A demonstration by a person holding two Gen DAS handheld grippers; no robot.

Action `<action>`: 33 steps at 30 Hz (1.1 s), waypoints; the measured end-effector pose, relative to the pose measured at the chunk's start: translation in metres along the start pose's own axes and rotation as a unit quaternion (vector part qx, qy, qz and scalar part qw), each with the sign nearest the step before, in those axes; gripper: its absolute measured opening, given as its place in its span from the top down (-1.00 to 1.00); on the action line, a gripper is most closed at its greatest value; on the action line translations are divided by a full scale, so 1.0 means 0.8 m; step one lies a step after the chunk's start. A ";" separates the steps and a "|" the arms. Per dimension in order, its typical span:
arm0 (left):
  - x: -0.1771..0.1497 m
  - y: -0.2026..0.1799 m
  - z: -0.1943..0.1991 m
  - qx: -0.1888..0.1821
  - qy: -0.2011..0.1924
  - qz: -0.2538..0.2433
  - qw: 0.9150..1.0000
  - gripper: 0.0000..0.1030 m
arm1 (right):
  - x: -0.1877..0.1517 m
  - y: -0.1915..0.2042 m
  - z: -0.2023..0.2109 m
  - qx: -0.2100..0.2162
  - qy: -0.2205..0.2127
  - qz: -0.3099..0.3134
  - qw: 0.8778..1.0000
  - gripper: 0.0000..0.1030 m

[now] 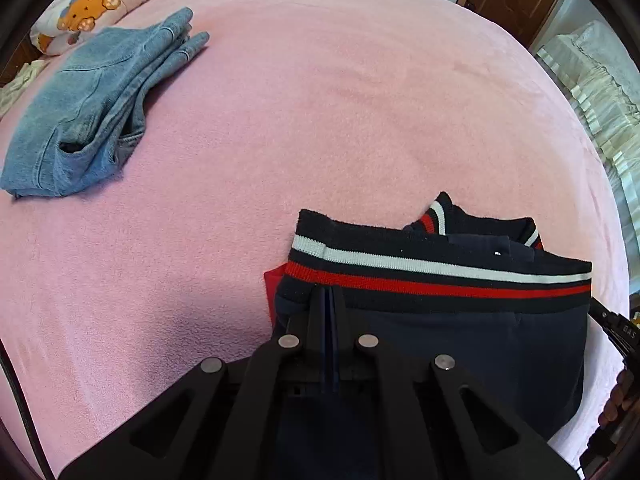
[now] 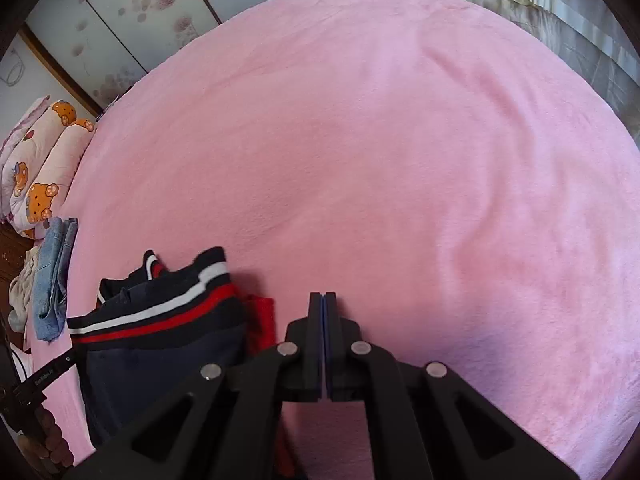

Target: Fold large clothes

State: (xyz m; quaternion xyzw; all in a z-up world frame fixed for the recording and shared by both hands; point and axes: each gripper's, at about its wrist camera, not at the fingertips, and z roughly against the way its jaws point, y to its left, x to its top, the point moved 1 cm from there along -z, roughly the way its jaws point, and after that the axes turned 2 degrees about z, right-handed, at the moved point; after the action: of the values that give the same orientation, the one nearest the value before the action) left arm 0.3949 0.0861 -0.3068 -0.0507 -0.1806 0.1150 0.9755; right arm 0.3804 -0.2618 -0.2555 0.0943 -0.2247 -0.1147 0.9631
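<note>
— Largest first: pink bed (image 1: 360, 100). On it, near edge, navy jacket (image 1: 460, 340) with a striped hem; jeans (image 1: 88, 112) far across by the pillow (image 1: 92, 4).

— Grippers?

— Left gripper (image 1: 330, 300) fingers together over the jacket's hem, grip unclear. Right gripper (image 2: 324, 308) pressed together, empty, beside the jacket. Risk: folded layers slide apart when tugged.

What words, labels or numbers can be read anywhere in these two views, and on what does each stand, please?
White lettering on the other gripper's black arm, right wrist view: too small and blurred to read.
Pale characters on the other gripper's black body, at the edge of the left wrist view: cut off, not readable.
Navy striped garment, folded jeans, bear-print pillow, pink blanket: no text visible.
</note>
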 end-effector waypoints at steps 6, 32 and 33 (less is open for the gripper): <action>0.002 0.025 0.013 -0.006 -0.004 0.021 1.000 0.96 | 0.000 -0.020 0.019 -0.005 -0.010 -0.019 1.000 1.00; -0.123 0.076 0.101 -0.002 0.044 0.104 0.994 0.87 | -0.014 0.114 0.085 0.136 0.020 0.046 0.989 1.00; -0.130 0.077 0.103 -0.005 0.045 0.109 0.993 0.87 | -0.016 0.121 0.083 0.145 0.025 0.051 0.988 1.00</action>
State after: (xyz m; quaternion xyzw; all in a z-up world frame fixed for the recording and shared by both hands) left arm 0.2581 0.1254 -0.2745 -0.0806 -0.1304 0.2174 0.9640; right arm 0.3566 -0.1744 -0.1796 0.2246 -0.2194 -0.0293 0.9490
